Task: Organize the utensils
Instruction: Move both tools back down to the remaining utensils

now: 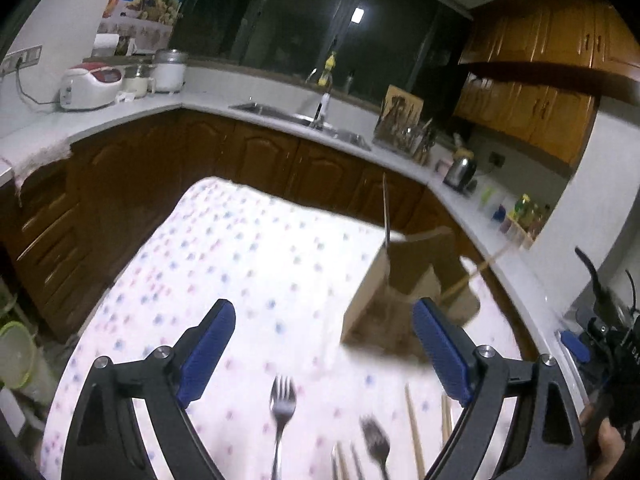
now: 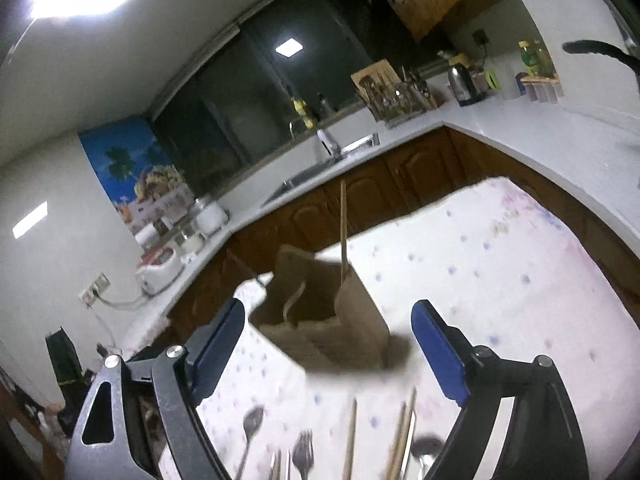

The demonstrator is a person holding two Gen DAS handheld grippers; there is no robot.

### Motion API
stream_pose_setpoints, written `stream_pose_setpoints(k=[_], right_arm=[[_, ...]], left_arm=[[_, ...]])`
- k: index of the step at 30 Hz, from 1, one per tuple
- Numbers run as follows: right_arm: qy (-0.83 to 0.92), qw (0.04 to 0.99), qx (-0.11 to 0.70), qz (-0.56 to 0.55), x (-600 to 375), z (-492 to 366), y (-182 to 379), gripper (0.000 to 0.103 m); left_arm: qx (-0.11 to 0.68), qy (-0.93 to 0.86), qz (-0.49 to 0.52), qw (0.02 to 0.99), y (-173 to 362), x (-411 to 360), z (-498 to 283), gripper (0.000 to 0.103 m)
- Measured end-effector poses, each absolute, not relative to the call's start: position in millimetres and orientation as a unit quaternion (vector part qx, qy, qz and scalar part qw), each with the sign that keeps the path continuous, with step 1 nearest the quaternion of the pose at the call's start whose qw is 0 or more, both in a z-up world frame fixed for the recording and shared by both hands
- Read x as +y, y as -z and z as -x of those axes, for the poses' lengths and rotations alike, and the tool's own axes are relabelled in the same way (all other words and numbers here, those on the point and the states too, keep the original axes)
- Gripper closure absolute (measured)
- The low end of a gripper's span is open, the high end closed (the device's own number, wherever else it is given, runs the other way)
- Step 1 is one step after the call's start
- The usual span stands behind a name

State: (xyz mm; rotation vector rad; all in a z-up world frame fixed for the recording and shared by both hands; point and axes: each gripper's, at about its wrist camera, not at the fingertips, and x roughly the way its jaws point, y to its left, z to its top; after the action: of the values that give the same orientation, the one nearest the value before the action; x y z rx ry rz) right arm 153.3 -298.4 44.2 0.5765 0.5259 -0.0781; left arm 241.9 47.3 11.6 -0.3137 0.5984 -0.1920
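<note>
On the dotted tablecloth (image 1: pixel 248 248) we find both grippers empty, jaws wide apart. Forks (image 1: pixel 283 404), a spoon (image 2: pixel 251 420) and chopsticks (image 2: pixel 351 432) lie near us, below the left gripper (image 1: pixel 325 350) and right gripper (image 2: pixel 329 352), long axes running near to far. Beyond them stands the cardboard box (image 2: pixel 352 320), holding some utensils upright. We judge neither hand clearly nearer.

I'm in a home kitchen here: white countertop (image 1: pixel 132 114) wrapping round the walls, brown wooden cabinets (image 1: pixel 256 160) below and more up top (image 1: pixel 548 40). There's the steel sink (image 1: pixel 276 112) with its tap under a dark window (image 1: pixel 320 12), a rice cooker (image 1: pixel 90 84) in the corner, a kettle (image 1: pixel 462 170), and a rack of utensils (image 2: pixel 396 98).
</note>
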Motion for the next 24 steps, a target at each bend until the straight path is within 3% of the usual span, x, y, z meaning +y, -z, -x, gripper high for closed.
stream_pose_setpoints(k=[13,24], right_arm=[[0.066,0.917,0.323,-0.223,-265,-80,-13,0.015],[0.076,0.91,0.359,-0.193,-254,-67,9,0.017]], left_arm=[[0.371,0.103,0.123,0.915,-12,46,-166,0.013],[0.423,0.104,0.06,0.898,7,19,-153,0.014]])
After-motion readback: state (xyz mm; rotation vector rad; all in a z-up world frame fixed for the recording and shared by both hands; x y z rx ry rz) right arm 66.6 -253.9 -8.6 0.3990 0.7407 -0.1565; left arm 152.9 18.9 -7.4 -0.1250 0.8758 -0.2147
